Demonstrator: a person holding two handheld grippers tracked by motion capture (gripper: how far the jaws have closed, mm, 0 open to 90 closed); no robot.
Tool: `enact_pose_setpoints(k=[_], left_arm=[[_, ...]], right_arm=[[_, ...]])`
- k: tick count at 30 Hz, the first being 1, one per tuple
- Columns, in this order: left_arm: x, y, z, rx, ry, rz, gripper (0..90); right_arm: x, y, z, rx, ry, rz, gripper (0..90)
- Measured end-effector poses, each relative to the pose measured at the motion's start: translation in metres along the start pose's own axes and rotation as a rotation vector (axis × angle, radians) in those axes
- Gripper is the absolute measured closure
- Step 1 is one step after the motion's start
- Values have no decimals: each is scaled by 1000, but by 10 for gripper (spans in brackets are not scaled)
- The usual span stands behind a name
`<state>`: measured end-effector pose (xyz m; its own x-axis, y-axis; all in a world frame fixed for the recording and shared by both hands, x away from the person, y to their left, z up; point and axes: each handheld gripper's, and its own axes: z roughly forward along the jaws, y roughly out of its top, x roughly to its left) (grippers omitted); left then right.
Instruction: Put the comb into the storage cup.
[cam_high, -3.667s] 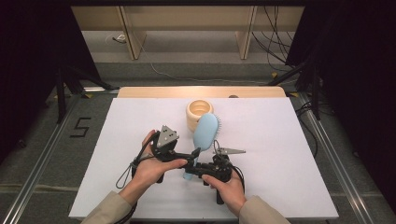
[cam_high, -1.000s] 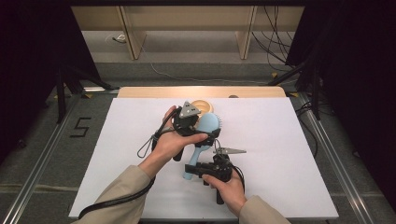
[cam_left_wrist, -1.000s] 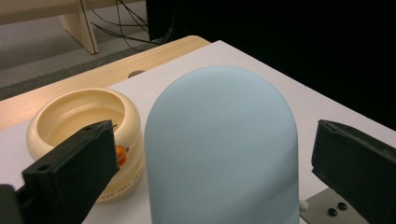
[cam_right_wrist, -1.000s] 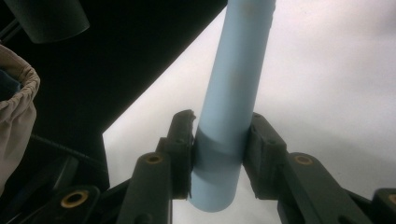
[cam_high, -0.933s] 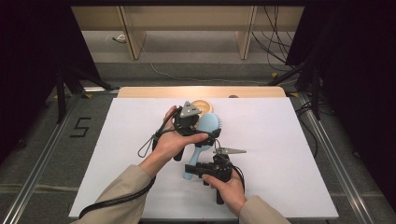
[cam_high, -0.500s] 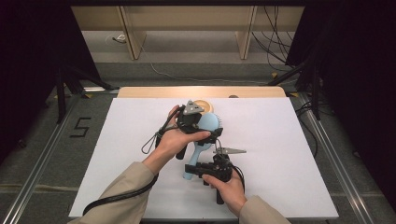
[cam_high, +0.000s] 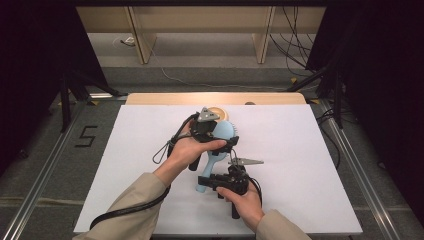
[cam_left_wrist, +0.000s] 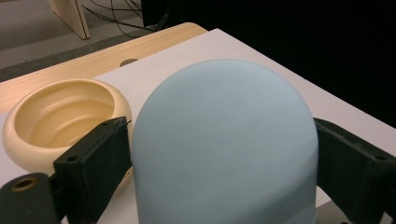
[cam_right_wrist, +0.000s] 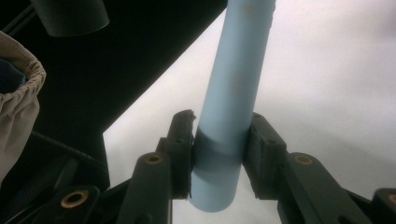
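A light blue hairbrush lies lengthwise over the white table, its rounded back up. My left gripper sits over its head, and in the left gripper view the two black jaws press against both sides of the brush head. My right gripper holds the near end. In the right gripper view the jaws are shut on the round blue handle. A cream bowl stands just beyond the brush head, and it sits to the left of the head as the bowl in the left gripper view.
The white table sheet has open room to the left and right of the hands. A wooden strip runs along its far edge. Metal rails flank the table, and cables lie on the floor beyond.
The left hand has gone from beside the right hand up to the brush head, and its jaws now grip the head. Over the last second it has shifted only slightly. The right gripper has held still.
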<state>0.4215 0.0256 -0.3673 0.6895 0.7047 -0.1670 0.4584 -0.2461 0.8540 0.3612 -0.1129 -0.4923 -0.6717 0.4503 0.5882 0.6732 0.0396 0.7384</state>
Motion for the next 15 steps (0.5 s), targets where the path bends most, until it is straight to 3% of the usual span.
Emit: enact_pose_setpoints(k=[15], left_arm=[[0, -2, 1, 7, 0, -13, 153]], right_arm=[[0, 0, 0, -1, -1, 1, 663]])
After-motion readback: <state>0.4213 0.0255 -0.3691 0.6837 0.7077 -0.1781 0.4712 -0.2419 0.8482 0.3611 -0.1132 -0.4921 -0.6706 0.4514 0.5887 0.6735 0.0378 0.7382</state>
